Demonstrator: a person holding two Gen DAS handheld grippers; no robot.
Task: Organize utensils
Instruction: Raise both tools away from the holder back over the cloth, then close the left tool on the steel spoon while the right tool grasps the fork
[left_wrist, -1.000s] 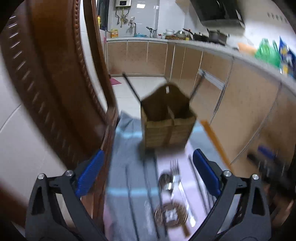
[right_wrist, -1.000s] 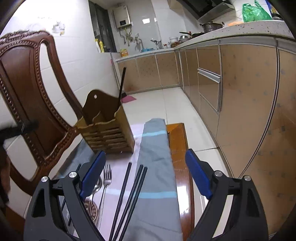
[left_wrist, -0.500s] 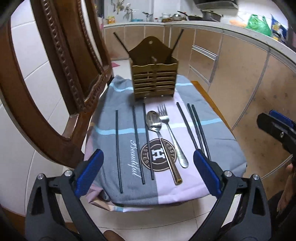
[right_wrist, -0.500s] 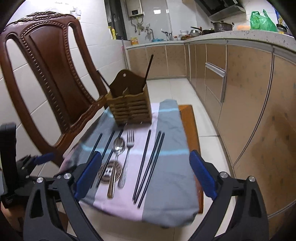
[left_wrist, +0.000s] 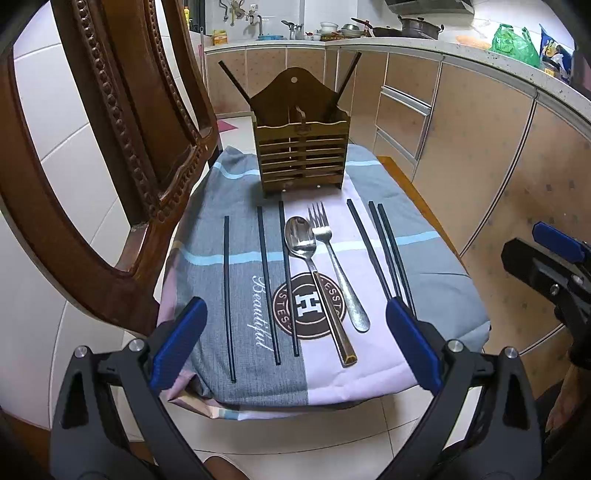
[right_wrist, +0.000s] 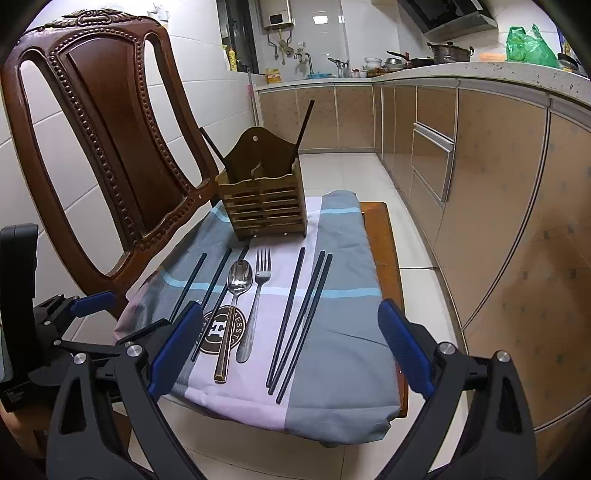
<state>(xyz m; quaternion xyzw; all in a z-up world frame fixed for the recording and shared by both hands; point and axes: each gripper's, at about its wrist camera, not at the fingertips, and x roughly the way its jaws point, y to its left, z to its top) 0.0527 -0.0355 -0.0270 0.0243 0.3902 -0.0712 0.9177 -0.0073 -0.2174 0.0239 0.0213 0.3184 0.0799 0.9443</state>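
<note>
Now both grippers have pulled back to the cloth's (left_wrist: 424, 258) near edge, left gripper (left_wrist: 295, 354) and right gripper (right_wrist: 288, 354) spread wide and empty; beyond lie spoon (left_wrist: 301, 236), fork (left_wrist: 325, 236) and six chopsticks (left_wrist: 384, 243), all uncollected, before the wooden holder (left_wrist: 303, 155), which already carries two.

A cloth (left_wrist: 424, 254) covers the table (right_wrist: 384, 243). A utensil holder (left_wrist: 303, 155) stands on it at the far edge, with one chopstick (left_wrist: 234, 86) leaning out of its left compartment and another (left_wrist: 345, 83) out of its right. Before the holder, in a row from the left edge to the right, lie three chopsticks (left_wrist: 264, 273), a spoon (left_wrist: 314, 273), a fork (left_wrist: 334, 258) and three more chopsticks (left_wrist: 384, 251). A chair (left_wrist: 122, 147) stands beside the table's left edge.
</note>
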